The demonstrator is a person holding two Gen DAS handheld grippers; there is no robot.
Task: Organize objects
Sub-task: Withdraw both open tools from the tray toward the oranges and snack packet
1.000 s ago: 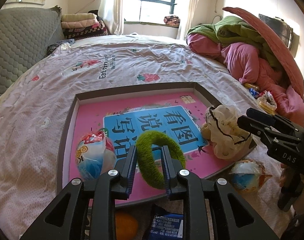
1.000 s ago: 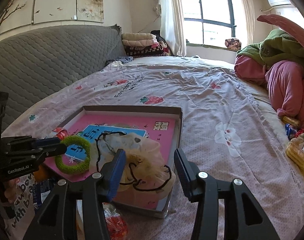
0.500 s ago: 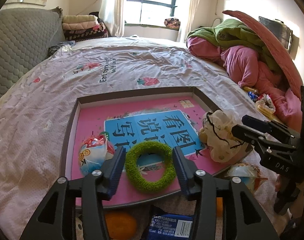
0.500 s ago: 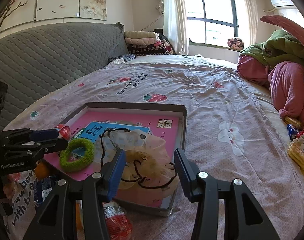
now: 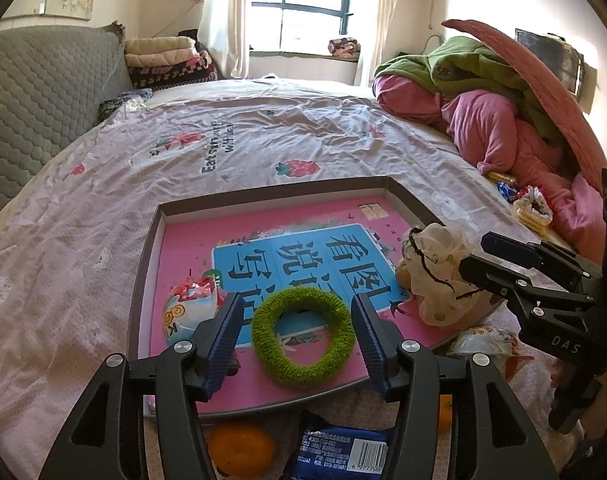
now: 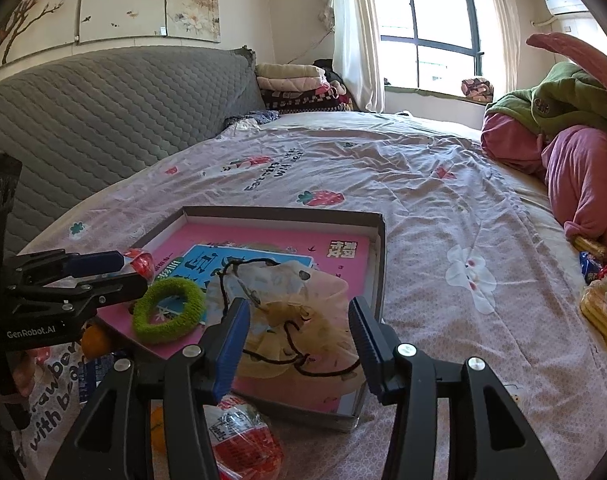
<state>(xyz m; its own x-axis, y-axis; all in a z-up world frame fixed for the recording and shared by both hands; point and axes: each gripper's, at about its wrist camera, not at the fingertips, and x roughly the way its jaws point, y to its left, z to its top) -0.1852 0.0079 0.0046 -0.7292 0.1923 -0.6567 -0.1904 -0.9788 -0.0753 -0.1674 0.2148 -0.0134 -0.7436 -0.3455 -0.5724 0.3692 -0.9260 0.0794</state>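
A green fuzzy ring (image 5: 303, 374) lies flat at the near edge of the shallow pink-lined tray (image 5: 271, 194). My left gripper (image 5: 295, 300) straddles it with jaws opening, and neither pad touches it. A cream drawstring pouch (image 6: 303, 300) rests in the tray's right corner between the fingers of my right gripper (image 6: 299, 312), which stands open around it. The right wrist view also shows the ring (image 6: 163, 332), the tray (image 6: 283, 212) and the left gripper (image 6: 133, 272). A round snack pack (image 5: 191, 304) sits in the tray, left of the ring.
On the bedsheet before the tray lie an orange (image 5: 239, 454), a blue packet (image 5: 339, 456) and another snack pack (image 5: 483, 344). A red packet (image 6: 243, 440) sits under my right gripper. Piled bedding (image 5: 503, 128) fills the right, with a grey headboard (image 5: 43, 100) on the left.
My left jaws opened and let go of the green ring, which went from standing upright between the pads to lying flat in the tray. The right gripper stayed over the pouch.
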